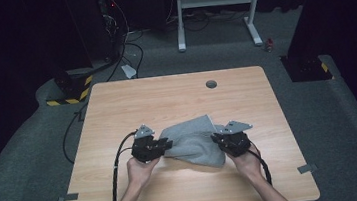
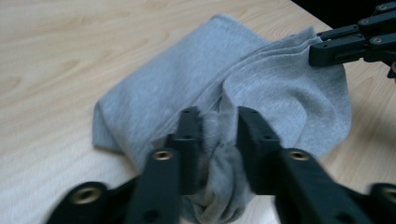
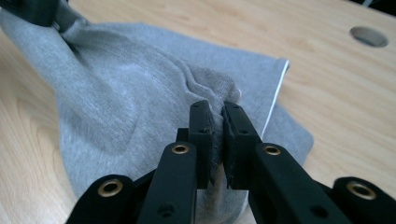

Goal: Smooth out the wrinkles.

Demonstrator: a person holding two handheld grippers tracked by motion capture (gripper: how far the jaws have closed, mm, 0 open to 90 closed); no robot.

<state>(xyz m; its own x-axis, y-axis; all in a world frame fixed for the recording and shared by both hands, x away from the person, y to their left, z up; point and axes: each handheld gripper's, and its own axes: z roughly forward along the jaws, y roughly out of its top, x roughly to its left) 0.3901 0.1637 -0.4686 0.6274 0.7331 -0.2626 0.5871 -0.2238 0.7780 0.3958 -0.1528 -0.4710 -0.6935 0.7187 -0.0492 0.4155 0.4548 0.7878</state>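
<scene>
Two grippers on one cloth, noted from my remote station. Largest item: wooden worktop (image 1: 176, 95), bare beyond both sets of fingers except for a round cable hole (image 1: 211, 84) near its far edge. Grey carpet floor (image 1: 32, 161) surrounds it; a white frame stand (image 1: 217, 6) sits well beyond the worktop.

Next: grey cloth (image 1: 193, 141), a soft knit piece, rumpled and partly folded, lying on the worktop directly between the two grippers. Its far corner points away from the fingers; a thin pale edge runs along the side nearest the right gripper.

Left gripper (image 1: 167, 144): in the left gripper view its fingers (image 2: 189, 135) stand a little apart with a bunched fold of cloth gathered between them. The fabric fills the gap and I read it as pinched. Cloth spreads out ahead of these fingers towards the other gripper.

Right gripper (image 1: 217, 139): in the right gripper view the fingers (image 3: 201, 130) are nearly together, clamped on a thin ridge of cloth at its edge. The fabric rises slightly into the grip and drapes away ahead and to the left.

Both hands (image 1: 142, 168) hold the gripper bodies from the near side, cables trailing back.
</scene>
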